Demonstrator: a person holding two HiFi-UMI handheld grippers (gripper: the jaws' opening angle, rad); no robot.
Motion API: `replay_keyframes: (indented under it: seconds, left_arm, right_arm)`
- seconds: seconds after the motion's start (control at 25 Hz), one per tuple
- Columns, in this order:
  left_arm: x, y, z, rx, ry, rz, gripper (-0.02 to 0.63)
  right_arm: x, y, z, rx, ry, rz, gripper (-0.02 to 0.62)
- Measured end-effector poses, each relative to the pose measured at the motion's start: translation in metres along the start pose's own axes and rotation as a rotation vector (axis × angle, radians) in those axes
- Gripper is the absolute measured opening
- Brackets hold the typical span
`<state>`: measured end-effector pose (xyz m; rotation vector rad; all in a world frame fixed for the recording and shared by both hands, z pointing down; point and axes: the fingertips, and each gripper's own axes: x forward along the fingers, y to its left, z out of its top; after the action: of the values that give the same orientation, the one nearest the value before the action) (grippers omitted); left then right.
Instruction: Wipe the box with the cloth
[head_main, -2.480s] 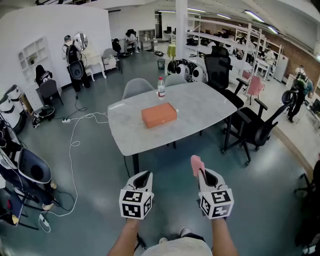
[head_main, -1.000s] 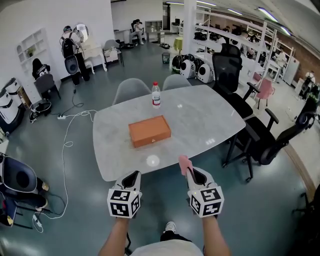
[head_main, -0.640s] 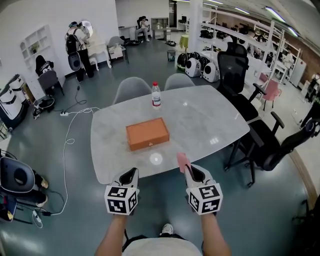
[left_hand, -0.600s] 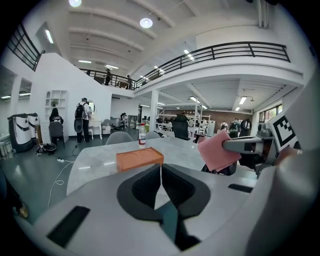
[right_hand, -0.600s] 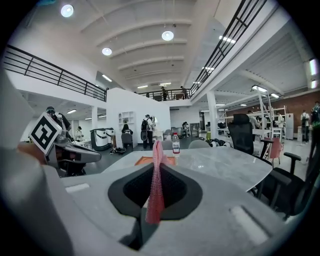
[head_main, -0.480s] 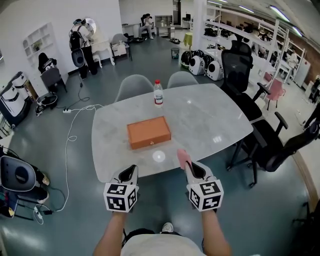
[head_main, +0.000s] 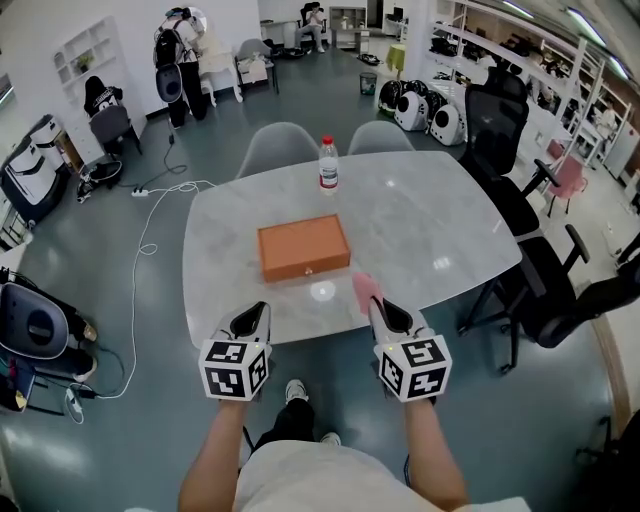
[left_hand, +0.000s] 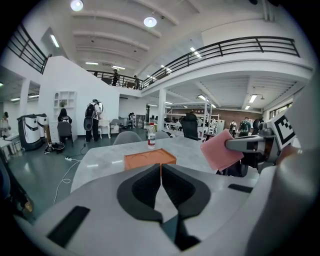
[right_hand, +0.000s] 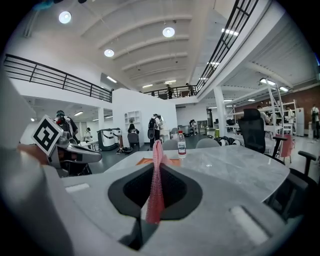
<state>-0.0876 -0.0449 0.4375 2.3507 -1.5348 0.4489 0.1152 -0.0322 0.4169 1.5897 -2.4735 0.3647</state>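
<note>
An orange flat box lies in the middle of the grey marble table; the same box shows ahead in the left gripper view. My right gripper is shut on a pink cloth, which stands up between its jaws. It hovers at the table's near edge, right of the box. My left gripper is shut with nothing in it, at the near edge left of the cloth. In the left gripper view the pink cloth shows at the right.
A water bottle stands on the far side of the table behind the box. Two grey chairs sit at the far edge, black office chairs at the right. Cables and equipment lie on the floor to the left.
I have walked up to the table: it and the box came closer, and both grippers now reach its near edge. The cloth stays held in the right gripper.
</note>
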Motion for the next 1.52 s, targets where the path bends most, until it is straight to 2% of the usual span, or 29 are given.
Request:
replay_keyframes:
  seconds: [0.44,0.96,1.24,1.52]
  left_arm:
    - [0.062,0.044,0.018,-0.03,0.017,0.012,0.015]
    - [0.139,0.118,0.033,-0.054,0.063,-0.015,0.015]
    - [0.167,0.148,0.03,-0.067,0.089,-0.025,0.015]
    - [0.186,0.172,0.018,-0.095,0.112,-0.036,0.015]
  right_arm:
    - [0.082,-0.013,0.015,-0.003,0.042,0.042,0.017]
    - [0.199,0.0,0.034,0.037,0.097,0.086,0.017]
    - [0.252,0.021,0.039,0.133,0.119,0.163,0.017]
    - [0.294,0.052,0.04,0.294,0.143,0.287,0.017]
